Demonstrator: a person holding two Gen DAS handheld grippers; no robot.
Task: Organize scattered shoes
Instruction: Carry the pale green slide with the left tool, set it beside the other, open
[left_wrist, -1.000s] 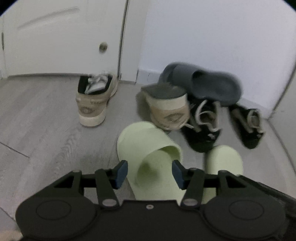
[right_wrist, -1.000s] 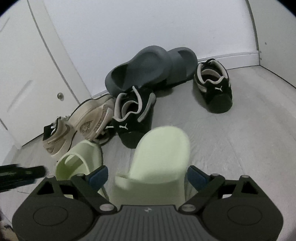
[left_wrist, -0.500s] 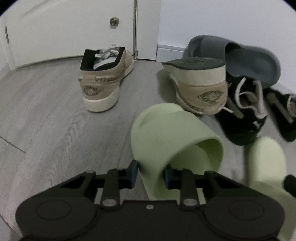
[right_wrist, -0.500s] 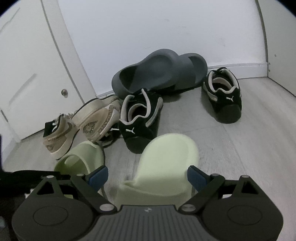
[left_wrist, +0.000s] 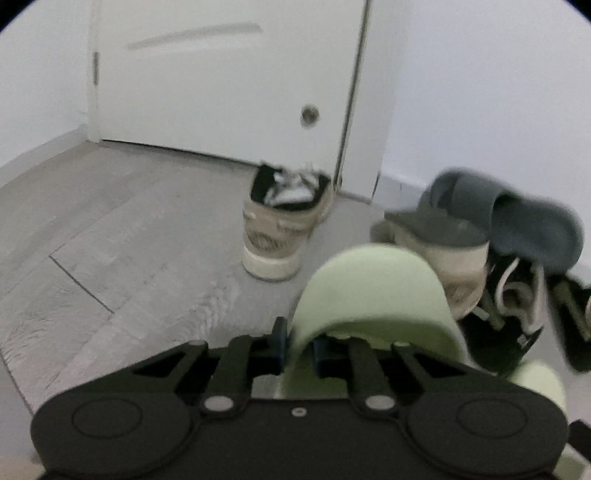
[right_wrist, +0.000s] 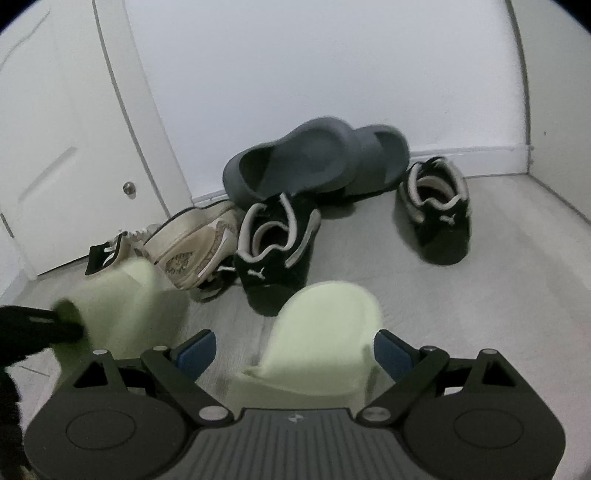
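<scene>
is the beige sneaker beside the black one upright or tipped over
Tipped: the beige sneaker lies on its side against the black sneaker, its sole turned up.

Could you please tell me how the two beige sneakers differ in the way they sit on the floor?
The sneaker by the door stands upright on its sole, heel toward the camera; the sneaker by the pile is tipped on its side, its dark sole showing. The first stands apart; the second leans against a black sneaker. Both share beige uppers.

Slides (right_wrist: 314, 162) nearest the wall, sneakers (right_wrist: 275, 247) before them (two slippers (right_wrist: 325, 332) frontmost)
</scene>
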